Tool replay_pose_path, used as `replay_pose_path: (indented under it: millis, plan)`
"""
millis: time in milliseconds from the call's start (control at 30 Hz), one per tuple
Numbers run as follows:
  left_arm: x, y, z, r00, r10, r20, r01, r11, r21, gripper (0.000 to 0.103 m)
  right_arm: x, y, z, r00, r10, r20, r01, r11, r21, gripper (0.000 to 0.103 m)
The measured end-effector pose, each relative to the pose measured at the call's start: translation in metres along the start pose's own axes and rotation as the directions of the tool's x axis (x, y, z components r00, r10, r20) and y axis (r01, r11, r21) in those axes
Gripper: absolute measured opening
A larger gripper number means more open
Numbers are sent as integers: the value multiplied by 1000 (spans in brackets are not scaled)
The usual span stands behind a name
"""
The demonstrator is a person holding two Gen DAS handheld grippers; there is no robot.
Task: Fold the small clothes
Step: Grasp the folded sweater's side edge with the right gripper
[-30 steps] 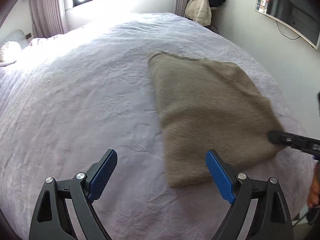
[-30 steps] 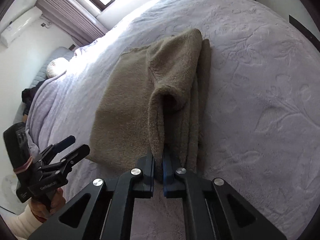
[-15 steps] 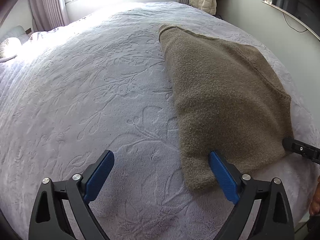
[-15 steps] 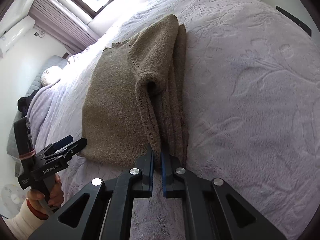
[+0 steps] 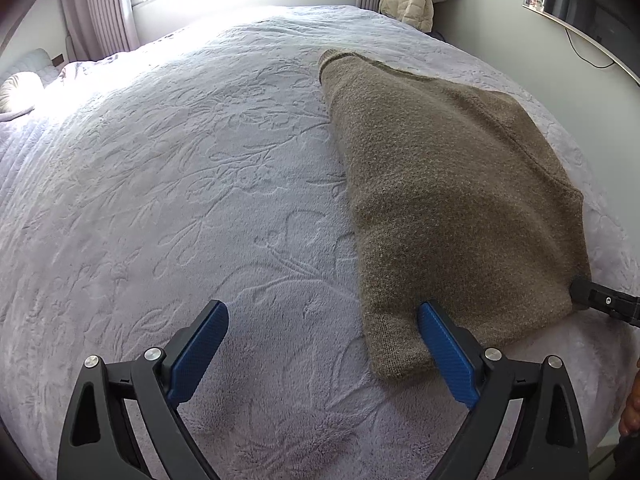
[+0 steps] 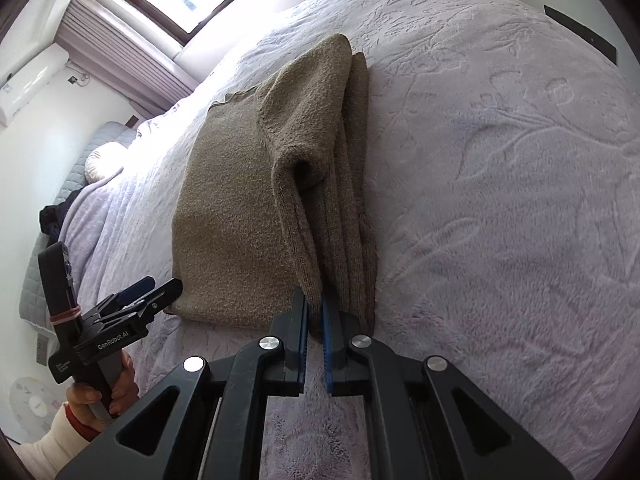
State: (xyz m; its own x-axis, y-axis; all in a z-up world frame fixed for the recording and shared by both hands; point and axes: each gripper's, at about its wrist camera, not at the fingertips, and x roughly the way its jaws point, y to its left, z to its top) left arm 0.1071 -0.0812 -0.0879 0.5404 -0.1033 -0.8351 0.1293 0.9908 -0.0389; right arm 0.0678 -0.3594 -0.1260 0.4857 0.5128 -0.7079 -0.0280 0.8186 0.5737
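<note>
The right tool (image 6: 315, 312), at the lower centre of its own view, has its blue pads pressed together on the near edge of a folded, olive-brown knitted sweater (image 6: 256, 200). The sweater lies on a bed with a pale lilac embossed fleece cover (image 6: 500, 160) and runs from the pads toward the upper centre of the frame. The left tool (image 5: 322, 330) has just been opening; it stands spread wide with nothing between its pads, over the cover, its right pad at the sweater's near corner, right of centre in that view.
</note>
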Motion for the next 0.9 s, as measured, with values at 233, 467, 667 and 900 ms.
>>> replay_pose_path:
  millis: [233,467,667,900]
  plan:
    - [1,5,0,1000,-10,2,10,1000,-18,102,-8,-1,0,999,30,20,-31,999,32,8]
    - [4,3,-2,1000,-1,17,1,999,-33,102,-26,9,20,989,79,127,-86,995,44,13]
    - [3,4,-2,1000,-1,19,2,1000,-26,102,-10,13,53,975,148,164,-168,979,117,14]
    - [3,4,-2,1000,-13,16,14,999,-29,102,14,-3,59,992,19,124,-43,981,189,8]
